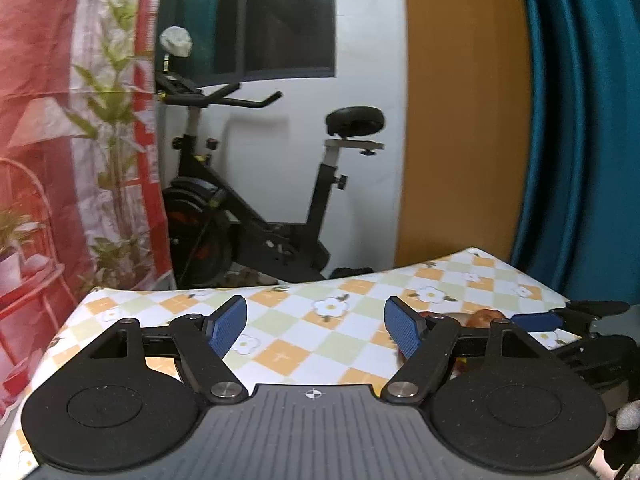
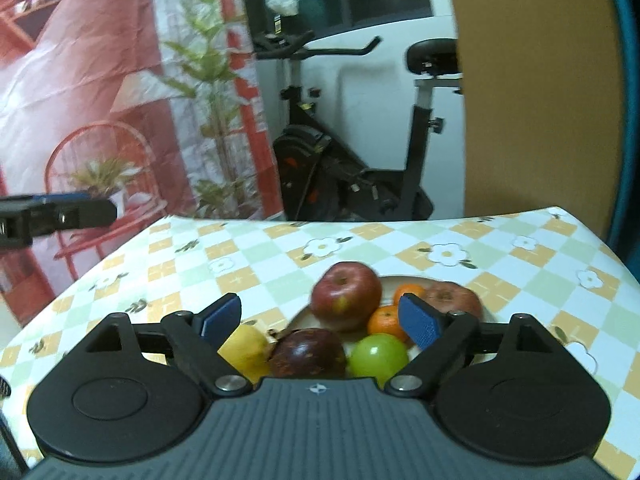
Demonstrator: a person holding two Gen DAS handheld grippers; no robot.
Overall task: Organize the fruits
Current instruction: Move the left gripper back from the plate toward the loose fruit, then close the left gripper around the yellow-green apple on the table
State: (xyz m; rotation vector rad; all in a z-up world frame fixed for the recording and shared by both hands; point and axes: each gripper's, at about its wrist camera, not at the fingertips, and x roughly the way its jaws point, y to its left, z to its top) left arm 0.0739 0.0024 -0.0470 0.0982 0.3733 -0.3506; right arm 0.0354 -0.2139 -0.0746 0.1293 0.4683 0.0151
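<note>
Both tongs stand wide apart with nothing between their blue pads. Seen from the left wrist, the left gripper [image 1: 316, 328] hangs over bare checked tablecloth [image 1: 304, 344], clear of any fruit. Off to its right, a bit of reddish fruit [image 1: 486, 316] peeks out behind its right finger, and beyond that shows the tip of the right gripper [image 1: 536, 321].

From the right wrist, the right gripper [image 2: 320, 320] hovers above a pale plate [image 2: 404, 280] heaped with fruit — a red apple [image 2: 346, 296] on top, a second reddish apple [image 2: 456, 298] behind, two oranges [image 2: 384, 320], a green apple [image 2: 378, 356], a dark purple fruit [image 2: 308, 354] and a yellow fruit [image 2: 246, 350] at the near left edge. None of it is gripped; the pads stand above the pile. The left gripper's finger [image 2: 60, 212] juts in at the far left, well apart from the plate.

As a judgement, the sorting looks done or nearly so — every fruit in sight sits together on the plate, and the cloth around it shows no stray. Whether anything lies outside these views cannot be told.
</note>
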